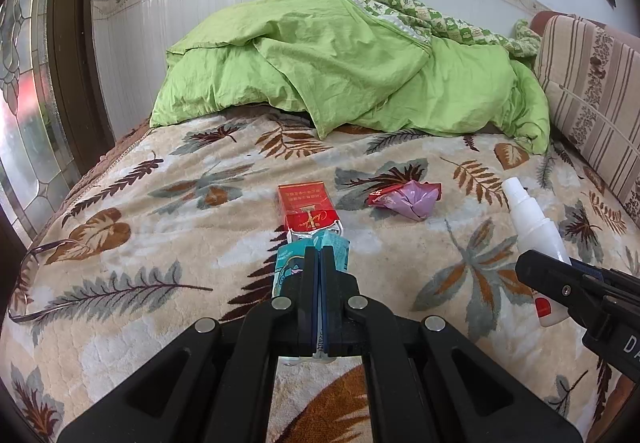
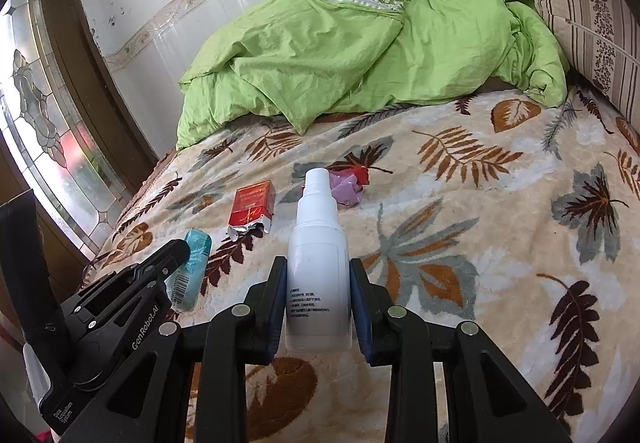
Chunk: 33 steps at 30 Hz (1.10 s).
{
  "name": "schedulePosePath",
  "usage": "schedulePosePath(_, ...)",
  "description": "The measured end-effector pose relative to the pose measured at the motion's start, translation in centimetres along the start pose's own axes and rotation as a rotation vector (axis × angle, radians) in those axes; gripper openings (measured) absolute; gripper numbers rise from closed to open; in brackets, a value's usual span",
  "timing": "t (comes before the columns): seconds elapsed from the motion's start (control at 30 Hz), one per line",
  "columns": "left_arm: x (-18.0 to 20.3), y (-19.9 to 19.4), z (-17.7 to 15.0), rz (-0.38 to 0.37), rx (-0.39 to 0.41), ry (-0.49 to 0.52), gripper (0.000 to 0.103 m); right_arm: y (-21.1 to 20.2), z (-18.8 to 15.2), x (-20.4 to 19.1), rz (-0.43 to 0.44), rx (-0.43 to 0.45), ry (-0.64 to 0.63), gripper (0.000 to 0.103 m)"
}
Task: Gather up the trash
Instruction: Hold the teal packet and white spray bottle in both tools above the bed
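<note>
My left gripper (image 1: 319, 255) is shut on a flat teal wrapper (image 1: 334, 247), held just above the leaf-patterned blanket (image 1: 160, 211); the same teal wrapper (image 2: 192, 263) shows in the right wrist view beside the left gripper (image 2: 178, 247). My right gripper (image 2: 319, 271) is shut on a white spray bottle (image 2: 318, 283), nozzle pointing away; that spray bottle (image 1: 532, 227) and the right gripper (image 1: 532, 267) appear at the right of the left wrist view. A torn red cigarette pack (image 1: 306, 209) (image 2: 252, 209) lies ahead. A crumpled pink-and-red wrapper (image 1: 404, 197) (image 2: 348, 185) lies further right.
A rumpled green duvet (image 1: 340, 63) is heaped across the back of the bed. A striped cushion (image 1: 592, 91) stands at the right. A stained-glass window (image 1: 24, 103) and dark wooden frame run along the left. A dark cable (image 1: 24, 271) lies on the blanket's left edge.
</note>
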<state>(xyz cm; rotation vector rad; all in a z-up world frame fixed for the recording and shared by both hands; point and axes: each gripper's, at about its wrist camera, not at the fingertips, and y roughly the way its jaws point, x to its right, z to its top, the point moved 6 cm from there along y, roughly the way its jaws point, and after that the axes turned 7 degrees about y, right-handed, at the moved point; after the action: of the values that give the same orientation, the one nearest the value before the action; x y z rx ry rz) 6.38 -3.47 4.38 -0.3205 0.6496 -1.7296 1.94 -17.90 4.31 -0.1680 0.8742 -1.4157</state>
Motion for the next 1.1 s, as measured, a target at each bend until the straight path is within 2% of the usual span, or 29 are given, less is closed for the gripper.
schedulePosePath(0.43,0.4,-0.9,0.1,-0.006,0.017,0.006,0.001,-0.9,0.1,-0.3,0.013,0.016,0.014,0.032)
schedulePosePath(0.63,1.0,-3.4,-0.2,-0.013,0.039,0.010,0.001,-4.0,-0.2,-0.7,0.014,0.067,0.010,0.032)
schedulePosePath(1.1,4.0,-9.2,-3.3,-0.046,0.023,0.069,0.001,-11.7,-5.5,0.6,0.007,0.067,0.041,0.032)
